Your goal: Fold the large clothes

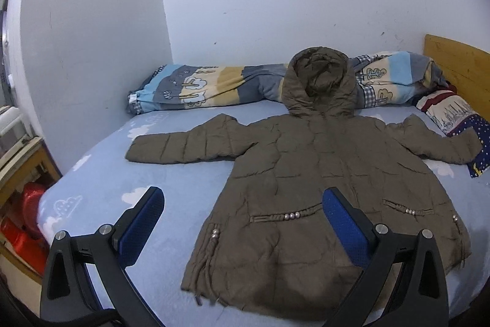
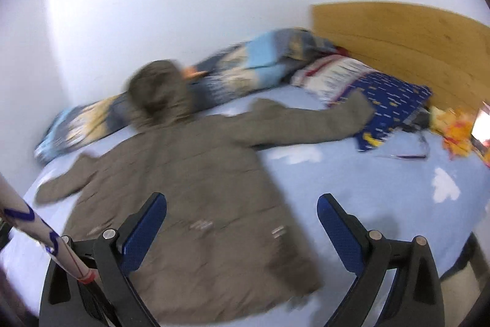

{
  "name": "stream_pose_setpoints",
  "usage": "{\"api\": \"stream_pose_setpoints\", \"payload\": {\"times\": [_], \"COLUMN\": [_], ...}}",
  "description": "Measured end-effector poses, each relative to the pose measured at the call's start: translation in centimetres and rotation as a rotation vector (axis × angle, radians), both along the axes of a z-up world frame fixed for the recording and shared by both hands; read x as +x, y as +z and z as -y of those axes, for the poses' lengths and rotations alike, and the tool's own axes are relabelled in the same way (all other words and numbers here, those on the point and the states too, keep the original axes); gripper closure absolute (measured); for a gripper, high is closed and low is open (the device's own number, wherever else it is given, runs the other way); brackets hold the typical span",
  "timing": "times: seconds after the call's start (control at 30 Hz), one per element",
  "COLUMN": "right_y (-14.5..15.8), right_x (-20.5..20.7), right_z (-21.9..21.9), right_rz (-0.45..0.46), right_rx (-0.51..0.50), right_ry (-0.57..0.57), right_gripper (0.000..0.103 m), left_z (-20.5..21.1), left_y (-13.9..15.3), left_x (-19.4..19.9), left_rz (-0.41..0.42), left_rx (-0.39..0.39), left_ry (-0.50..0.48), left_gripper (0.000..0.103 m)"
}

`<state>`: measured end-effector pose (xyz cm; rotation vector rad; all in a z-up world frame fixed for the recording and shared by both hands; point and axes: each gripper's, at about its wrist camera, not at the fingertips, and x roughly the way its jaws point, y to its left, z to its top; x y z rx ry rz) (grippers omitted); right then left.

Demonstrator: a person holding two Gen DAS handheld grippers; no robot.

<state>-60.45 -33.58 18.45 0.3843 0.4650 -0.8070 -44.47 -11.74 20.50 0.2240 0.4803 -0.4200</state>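
A brown hooded padded coat (image 1: 312, 180) lies flat on the light blue bed (image 1: 101, 173), sleeves spread to both sides, hood toward the wall. My left gripper (image 1: 242, 204) hovers open above the coat's lower left hem, nothing between its blue pads. In the right wrist view, which is blurred, the same coat (image 2: 190, 173) lies spread out. My right gripper (image 2: 242, 210) is open above the coat's lower right edge and holds nothing.
A rolled striped quilt (image 1: 214, 88) lies along the wall behind the hood. A dark blue patterned pillow (image 2: 382, 100) sits by the wooden headboard (image 2: 413, 45), partly under the right sleeve. Red items (image 1: 27, 222) stand beside the bed at left. A patterned tube (image 2: 39, 238) crosses the right view's left edge.
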Motion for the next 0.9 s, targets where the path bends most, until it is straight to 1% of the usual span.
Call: {"api": "stream_pose_setpoints", "payload": {"times": [0.03, 0.07, 0.13, 0.17, 0.27, 0.43, 0.73, 0.9], "right_y": [0.4, 0.9, 2.1, 3.3, 5.3, 6.9, 7.6, 7.8], "right_x": [0.5, 0.9, 0.8, 1.0, 0.8, 0.3, 0.5, -0.1], "right_z": [-1.6, -3.0, -4.9, -5.8, -7.1, -8.7, -9.4, -9.3], "right_rz": [-0.004, 0.005, 0.03, 0.045, 0.092, 0.114, 0.098, 0.095], "right_rx": [-0.001, -0.007, -0.041, -0.054, -0.055, -0.05, -0.04, -0.045], "right_ry": [0.055, 0.109, 0.186, 0.22, 0.266, 0.265, 0.248, 0.246], "right_gripper": [0.002, 0.002, 0.002, 0.002, 0.002, 0.002, 0.002, 0.002], "left_z": [-0.5, -1.2, -2.0, -2.5, -3.5, -4.8, -4.4, -4.8], "left_y": [0.6, 1.0, 2.1, 2.6, 3.3, 4.4, 4.8, 5.0], "left_x": [-0.6, -0.1, -0.1, 0.0, -0.4, -1.3, -1.8, -2.1], "left_rz": [0.011, 0.019, 0.03, 0.026, 0.01, 0.006, -0.03, -0.023], "left_rx": [-0.017, -0.021, -0.025, -0.034, -0.061, -0.071, -0.065, -0.064], "left_ry": [0.011, 0.026, 0.049, 0.053, 0.039, 0.016, -0.016, -0.033], "left_gripper": [0.0, 0.0, 0.0, 0.0, 0.0, 0.0, 0.0, 0.0]}}
